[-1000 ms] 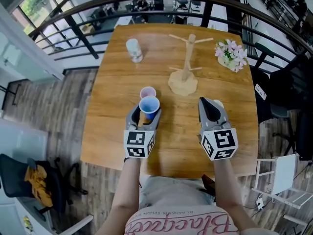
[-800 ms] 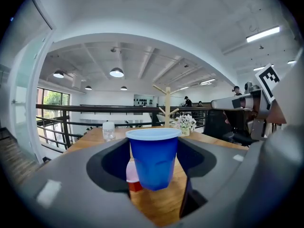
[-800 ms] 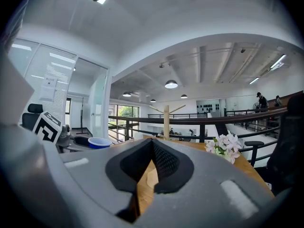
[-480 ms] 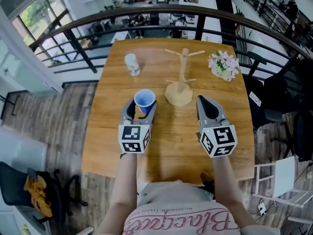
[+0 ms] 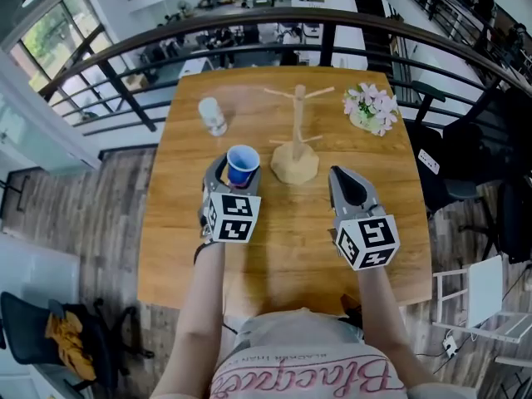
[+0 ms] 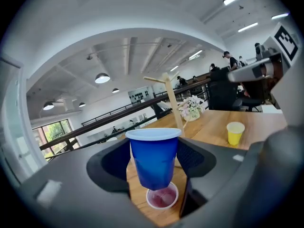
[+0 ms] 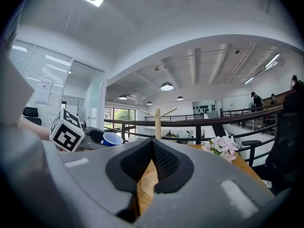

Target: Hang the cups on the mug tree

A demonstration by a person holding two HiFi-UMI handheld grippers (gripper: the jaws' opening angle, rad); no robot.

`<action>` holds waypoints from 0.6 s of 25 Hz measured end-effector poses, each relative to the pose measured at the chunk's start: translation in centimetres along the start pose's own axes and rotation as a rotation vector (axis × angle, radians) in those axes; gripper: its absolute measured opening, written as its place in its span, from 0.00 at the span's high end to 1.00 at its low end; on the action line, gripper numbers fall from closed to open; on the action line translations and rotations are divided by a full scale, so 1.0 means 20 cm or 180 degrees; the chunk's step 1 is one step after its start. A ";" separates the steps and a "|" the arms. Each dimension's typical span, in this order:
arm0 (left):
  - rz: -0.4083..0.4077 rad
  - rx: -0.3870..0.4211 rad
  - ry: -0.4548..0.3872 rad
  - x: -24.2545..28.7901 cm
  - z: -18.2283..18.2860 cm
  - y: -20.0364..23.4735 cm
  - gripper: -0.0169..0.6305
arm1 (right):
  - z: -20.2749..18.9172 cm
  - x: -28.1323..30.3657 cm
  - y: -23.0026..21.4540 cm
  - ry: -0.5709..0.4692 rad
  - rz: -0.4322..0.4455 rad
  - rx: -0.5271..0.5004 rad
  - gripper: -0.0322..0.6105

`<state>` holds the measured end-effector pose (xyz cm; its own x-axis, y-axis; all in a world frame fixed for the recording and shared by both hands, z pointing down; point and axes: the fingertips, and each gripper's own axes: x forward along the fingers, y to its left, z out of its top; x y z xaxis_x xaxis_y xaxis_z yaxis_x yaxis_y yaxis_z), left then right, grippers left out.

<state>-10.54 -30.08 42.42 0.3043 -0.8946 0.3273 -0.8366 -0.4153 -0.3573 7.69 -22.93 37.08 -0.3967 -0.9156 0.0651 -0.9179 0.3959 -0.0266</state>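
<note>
My left gripper [image 5: 238, 173] is shut on a blue plastic cup [image 5: 242, 164], held upright above the table. In the left gripper view the blue cup [image 6: 154, 158] hangs between the pads [image 6: 194, 156], with a pink cup [image 6: 162, 196] standing on the table right below it. The wooden mug tree [image 5: 296, 131] stands just beyond and to the right, its pegs bare. A yellow cup [image 6: 235, 132] sits on the table further right. My right gripper [image 5: 337, 175] hovers shut and empty, level with the tree's base; its pads [image 7: 159, 161] meet.
A clear cup [image 5: 212, 115] stands at the far left of the wooden table [image 5: 274, 248]. A pot of pink flowers [image 5: 369, 106] sits at the far right corner. A dark railing [image 5: 125, 48] curves behind the table.
My left gripper has lifted the blue cup off the table and away from the pink cup, rolling a little. My right gripper has risen slightly.
</note>
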 end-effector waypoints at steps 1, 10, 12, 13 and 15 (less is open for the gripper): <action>-0.0017 0.0087 0.0044 0.03 0.00 -0.01 0.48 | -0.01 0.00 -0.01 0.0007 -0.0003 0.0008 0.95; -0.0132 0.1328 0.0406 0.29 -0.05 -0.06 0.48 | -0.05 0.06 -0.04 0.0090 -0.0001 0.0121 0.95; -0.0092 0.1695 0.0521 0.34 -0.07 -0.06 0.48 | -0.07 0.06 -0.04 0.0111 0.0008 0.0136 0.95; -0.0073 0.1862 0.0569 0.37 -0.08 -0.06 0.48 | -0.07 0.07 -0.05 0.0117 0.0009 0.0149 0.95; -0.0065 0.2176 0.0657 0.42 -0.09 -0.07 0.48 | -0.09 0.07 -0.07 0.0130 0.0000 0.0185 0.95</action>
<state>-7.71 -36.72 47.28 0.1679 -0.8641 0.4746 -0.3383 -0.5027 -0.7956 8.34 -24.72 38.91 -0.3975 -0.9115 0.1057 -0.9169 0.3901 -0.0844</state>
